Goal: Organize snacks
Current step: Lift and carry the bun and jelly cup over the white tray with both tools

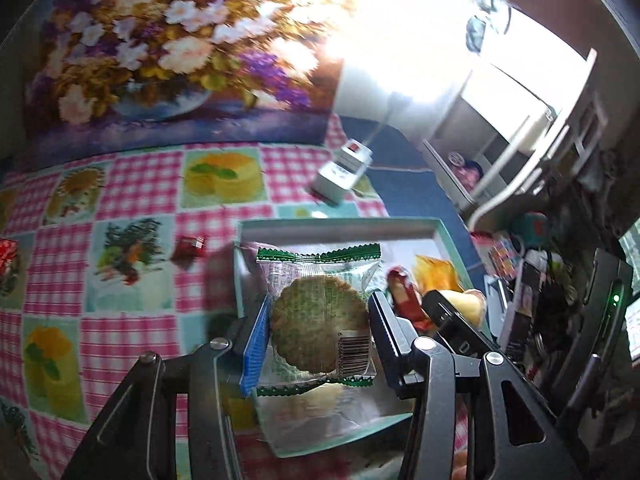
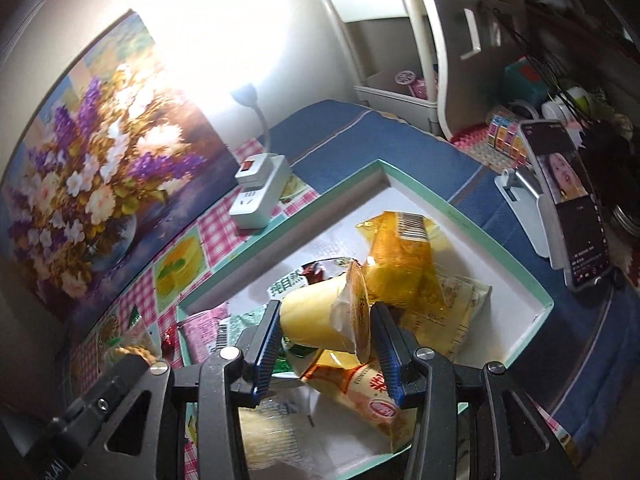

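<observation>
The left claw (image 1: 318, 328) squeezes a round cookie in a clear wrapper (image 1: 320, 320) over the green box (image 1: 340, 226) on the bench (image 1: 132, 196). The right claw (image 2: 326, 330) squeezes a yellow pudding cup (image 2: 320, 316) above the snacks in the same box.

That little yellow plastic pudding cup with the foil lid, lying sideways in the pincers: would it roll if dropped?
Probably. The yellow plastic pudding cup has round, tapered walls, so on its side it would likely roll in a curve. Its smooth plastic looks slippery between the right gripper. The thin foil lid seems easily dented.
</observation>
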Tool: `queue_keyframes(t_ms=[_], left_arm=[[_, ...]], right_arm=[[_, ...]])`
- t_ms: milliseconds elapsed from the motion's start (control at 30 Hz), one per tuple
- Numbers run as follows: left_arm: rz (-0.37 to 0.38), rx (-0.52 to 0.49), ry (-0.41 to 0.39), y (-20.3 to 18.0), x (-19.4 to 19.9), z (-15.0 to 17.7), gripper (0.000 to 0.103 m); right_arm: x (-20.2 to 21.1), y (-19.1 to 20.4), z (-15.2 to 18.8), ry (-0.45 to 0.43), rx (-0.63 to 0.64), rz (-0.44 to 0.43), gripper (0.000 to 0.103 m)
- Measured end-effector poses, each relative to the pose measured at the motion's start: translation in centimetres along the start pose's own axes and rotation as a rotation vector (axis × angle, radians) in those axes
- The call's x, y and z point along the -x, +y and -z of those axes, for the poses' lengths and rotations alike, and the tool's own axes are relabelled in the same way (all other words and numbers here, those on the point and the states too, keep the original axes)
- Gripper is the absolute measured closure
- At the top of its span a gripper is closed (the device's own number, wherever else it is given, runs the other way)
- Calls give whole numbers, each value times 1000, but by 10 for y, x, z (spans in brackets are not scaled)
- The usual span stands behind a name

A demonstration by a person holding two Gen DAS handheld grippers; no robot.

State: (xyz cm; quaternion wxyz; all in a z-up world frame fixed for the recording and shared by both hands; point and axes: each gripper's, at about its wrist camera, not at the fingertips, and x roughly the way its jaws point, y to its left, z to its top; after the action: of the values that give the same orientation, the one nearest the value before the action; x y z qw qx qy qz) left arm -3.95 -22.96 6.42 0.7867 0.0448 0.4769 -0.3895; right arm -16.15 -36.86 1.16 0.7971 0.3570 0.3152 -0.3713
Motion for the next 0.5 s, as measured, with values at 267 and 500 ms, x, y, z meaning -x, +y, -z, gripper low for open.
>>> queue_keyframes(t_ms=[267, 500], left_arm=[[34, 23, 65, -1, -23, 5, 53], [41, 29, 93, -1, -35, 9, 53]], right_arm=[[-12, -10, 3, 40, -22, 19, 55], [-23, -16, 6, 70, -47, 26, 55]])
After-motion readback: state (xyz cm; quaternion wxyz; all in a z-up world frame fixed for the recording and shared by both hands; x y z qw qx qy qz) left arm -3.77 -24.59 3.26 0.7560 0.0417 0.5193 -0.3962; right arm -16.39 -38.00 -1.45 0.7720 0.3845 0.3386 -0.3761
